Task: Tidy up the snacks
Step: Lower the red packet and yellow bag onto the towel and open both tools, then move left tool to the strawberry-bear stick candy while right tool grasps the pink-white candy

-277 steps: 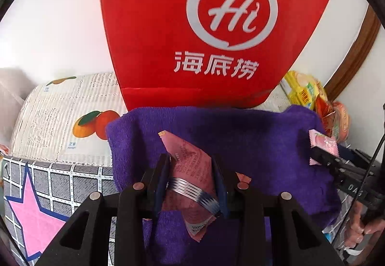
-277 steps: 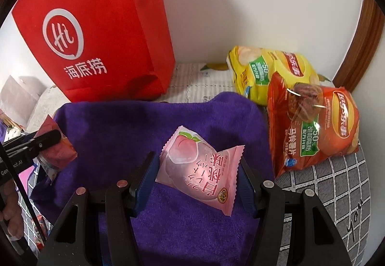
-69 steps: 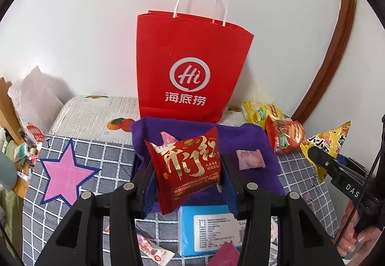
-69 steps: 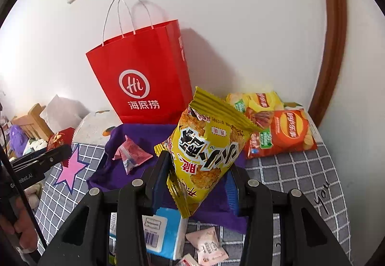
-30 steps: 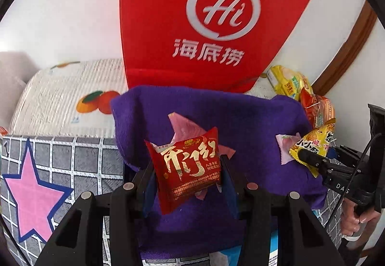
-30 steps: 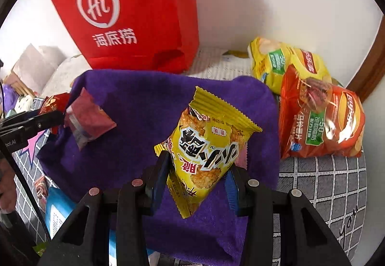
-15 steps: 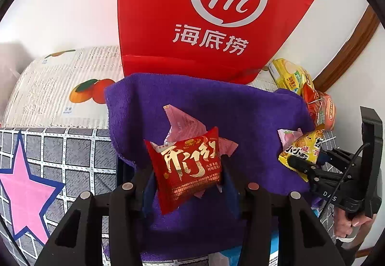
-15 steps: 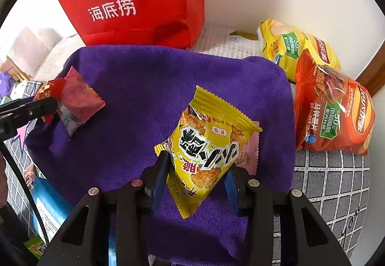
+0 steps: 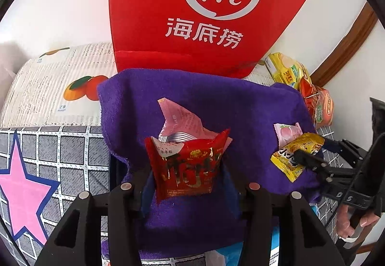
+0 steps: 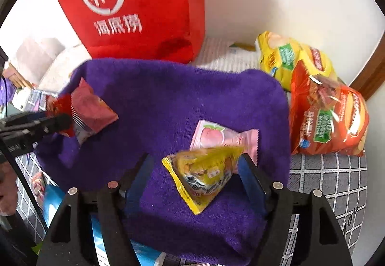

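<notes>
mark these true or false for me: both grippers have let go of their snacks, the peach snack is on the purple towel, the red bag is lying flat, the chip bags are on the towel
1. Both have let go: true. The left hand-held gripper and right hand-held gripper stand open around the red packet and yellow packet.
2. Peach snack on the purple towel: true.
3. Red bag lying flat: false. It stands upright behind the towel.
4. Chip bags on the towel: false. The yellow chip bag and orange chip bag lie beside it, to the right.
</notes>
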Demonstrator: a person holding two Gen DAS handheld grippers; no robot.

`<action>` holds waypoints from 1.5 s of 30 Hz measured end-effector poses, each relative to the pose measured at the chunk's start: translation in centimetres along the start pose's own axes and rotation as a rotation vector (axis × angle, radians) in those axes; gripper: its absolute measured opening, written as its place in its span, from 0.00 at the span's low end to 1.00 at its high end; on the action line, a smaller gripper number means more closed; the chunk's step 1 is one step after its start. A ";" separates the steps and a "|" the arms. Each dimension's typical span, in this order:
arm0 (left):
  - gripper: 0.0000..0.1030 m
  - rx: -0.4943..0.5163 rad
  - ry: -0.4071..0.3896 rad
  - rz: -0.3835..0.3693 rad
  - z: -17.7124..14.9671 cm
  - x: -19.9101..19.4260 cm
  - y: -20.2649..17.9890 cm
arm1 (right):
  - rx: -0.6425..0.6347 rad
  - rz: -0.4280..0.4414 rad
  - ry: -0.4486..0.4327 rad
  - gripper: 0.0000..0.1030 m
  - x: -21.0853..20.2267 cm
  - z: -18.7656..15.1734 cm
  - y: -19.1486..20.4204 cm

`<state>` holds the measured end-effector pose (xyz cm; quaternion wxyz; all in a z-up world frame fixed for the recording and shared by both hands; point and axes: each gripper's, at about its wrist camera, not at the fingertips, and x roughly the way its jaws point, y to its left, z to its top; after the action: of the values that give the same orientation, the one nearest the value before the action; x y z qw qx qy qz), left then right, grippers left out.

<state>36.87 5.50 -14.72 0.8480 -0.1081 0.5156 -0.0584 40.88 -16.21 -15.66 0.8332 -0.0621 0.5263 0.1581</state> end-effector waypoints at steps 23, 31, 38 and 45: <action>0.61 0.075 -0.122 -0.061 -1.5 -8.7 -3.0 | 0.186 -0.093 -0.131 0.56 -9.9 -9.6 -3.9; 0.62 0.078 -0.100 -0.034 -5.5 -11.0 -2.6 | 0.190 -0.058 -0.064 0.53 -7.7 -15.2 -3.3; 0.62 0.049 -0.072 0.040 -9.8 -12.3 -0.2 | 0.104 -0.047 -0.056 0.55 -4.3 -17.2 -1.3; 0.62 -0.009 -0.056 0.067 -13.3 -12.9 1.8 | 0.041 -0.103 -0.101 0.36 -4.4 -17.7 -0.3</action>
<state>19.12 8.29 -9.92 0.8631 -0.0960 0.4953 -0.0246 24.07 -22.14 -19.43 0.8669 -0.0639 0.4827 0.1070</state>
